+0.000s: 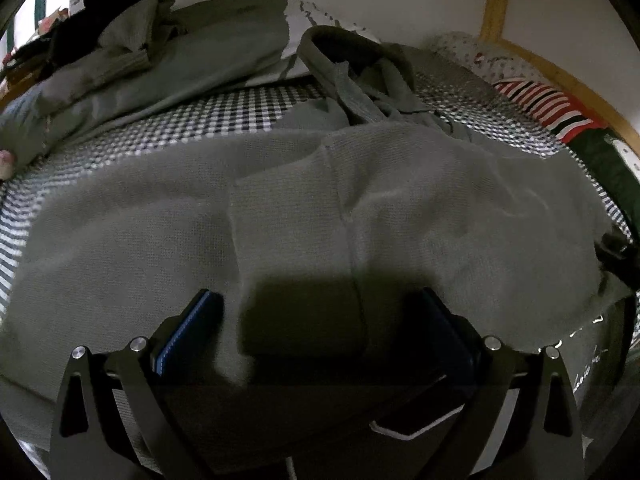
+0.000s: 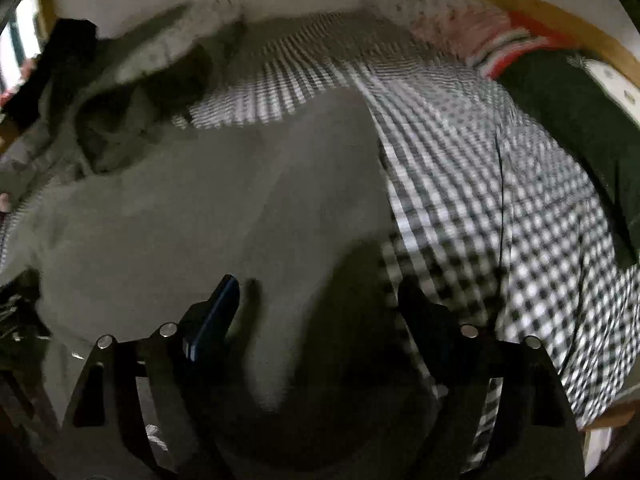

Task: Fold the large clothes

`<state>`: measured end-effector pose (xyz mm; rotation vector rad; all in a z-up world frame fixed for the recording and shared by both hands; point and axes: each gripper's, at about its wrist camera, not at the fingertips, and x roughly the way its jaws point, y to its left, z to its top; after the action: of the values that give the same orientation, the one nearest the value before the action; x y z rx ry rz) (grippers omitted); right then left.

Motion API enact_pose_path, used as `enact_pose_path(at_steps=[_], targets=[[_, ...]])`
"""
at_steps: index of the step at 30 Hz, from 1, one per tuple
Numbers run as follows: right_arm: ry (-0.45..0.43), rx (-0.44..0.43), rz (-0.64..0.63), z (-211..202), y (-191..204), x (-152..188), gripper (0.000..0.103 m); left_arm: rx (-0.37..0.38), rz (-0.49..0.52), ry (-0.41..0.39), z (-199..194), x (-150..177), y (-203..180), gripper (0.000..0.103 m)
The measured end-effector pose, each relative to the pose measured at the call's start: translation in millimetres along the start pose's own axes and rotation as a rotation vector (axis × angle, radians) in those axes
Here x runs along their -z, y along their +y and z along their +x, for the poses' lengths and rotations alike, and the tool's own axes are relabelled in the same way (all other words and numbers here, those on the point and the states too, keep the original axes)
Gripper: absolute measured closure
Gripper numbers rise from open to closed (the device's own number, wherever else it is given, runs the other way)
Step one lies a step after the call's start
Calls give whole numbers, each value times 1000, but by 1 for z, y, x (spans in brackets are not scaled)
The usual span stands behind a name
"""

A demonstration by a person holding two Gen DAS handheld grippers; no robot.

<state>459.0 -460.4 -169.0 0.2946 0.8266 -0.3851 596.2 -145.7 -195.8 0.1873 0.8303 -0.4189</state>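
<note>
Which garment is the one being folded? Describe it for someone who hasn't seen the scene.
Find the checked bedsheet. The grey knit sweater lies spread flat across its near half, directly ahead of the left gripper. Unlike the crumpled grey clothes pile by the wall, it is smoothed out, with one panel folded over its middle.

The whole right wrist view is smeared with motion, so the black-and-white checked bed sheet [image 2: 500,208] shows only as streaks and the pale grey knitted garment [image 2: 208,208] shows no seams. In the left wrist view that garment's near hem drops into shadow between the spread fingers [image 1: 200,320] (cloth there unreadable). A dark green printed cloth [image 1: 608,160] is cut off at the right edge.
</note>
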Motion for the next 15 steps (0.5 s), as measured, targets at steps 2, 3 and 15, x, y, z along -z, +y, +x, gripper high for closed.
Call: enact_pose_path(at_steps=[2, 3, 15], targets=[[-51, -30, -20, -12, 9, -11, 14, -26, 27, -37, -11, -11, -4, 6], [-66, -47, -32, -14, 14, -16, 12, -29, 35, -62, -17, -18, -5, 6], [-79, -165, -199, 31, 72, -115, 7, -76, 312, -169, 17, -154, -39, 6]])
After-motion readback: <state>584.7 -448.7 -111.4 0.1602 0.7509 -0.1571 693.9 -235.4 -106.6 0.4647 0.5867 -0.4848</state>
